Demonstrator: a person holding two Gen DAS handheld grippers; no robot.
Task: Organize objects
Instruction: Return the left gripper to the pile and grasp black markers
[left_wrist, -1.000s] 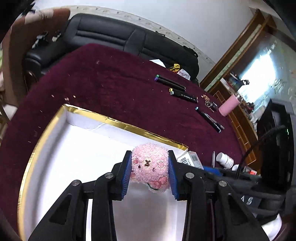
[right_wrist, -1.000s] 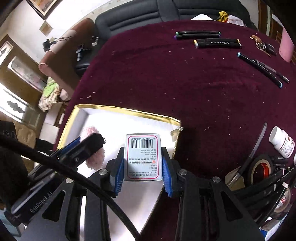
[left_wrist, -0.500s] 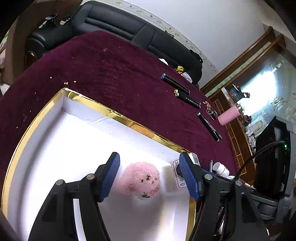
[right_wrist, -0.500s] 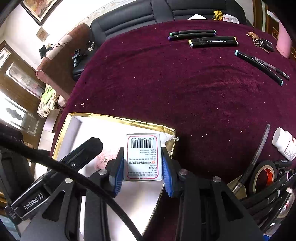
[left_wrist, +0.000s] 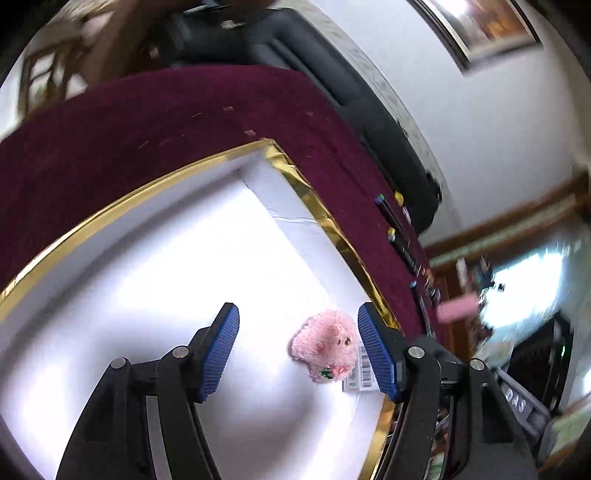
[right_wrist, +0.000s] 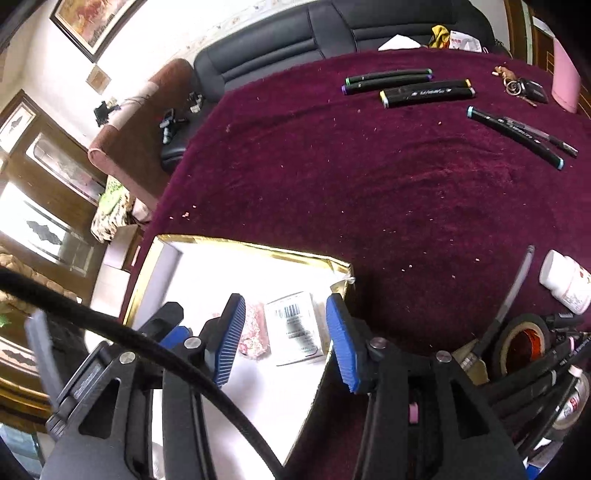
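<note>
While both grippers tilt down over the gold-rimmed white box (left_wrist: 334, 225), neither holds anything. The left gripper (left_wrist: 297, 350) has its jaws spread wide, and the fuzzy pink plush toy (left_wrist: 325, 345) lies loose on the box floor by the right blue ribbed pad. The right gripper (right_wrist: 284, 338) has jaws opening, with the small barcode carton (right_wrist: 295, 326) lying flat between them, untouched, right beside the plush. Far across the maroon velvet bench (right_wrist: 369, 177) I count five black markers (right_wrist: 426, 92), plus one white pill bottle (right_wrist: 565, 280) at right.
</note>
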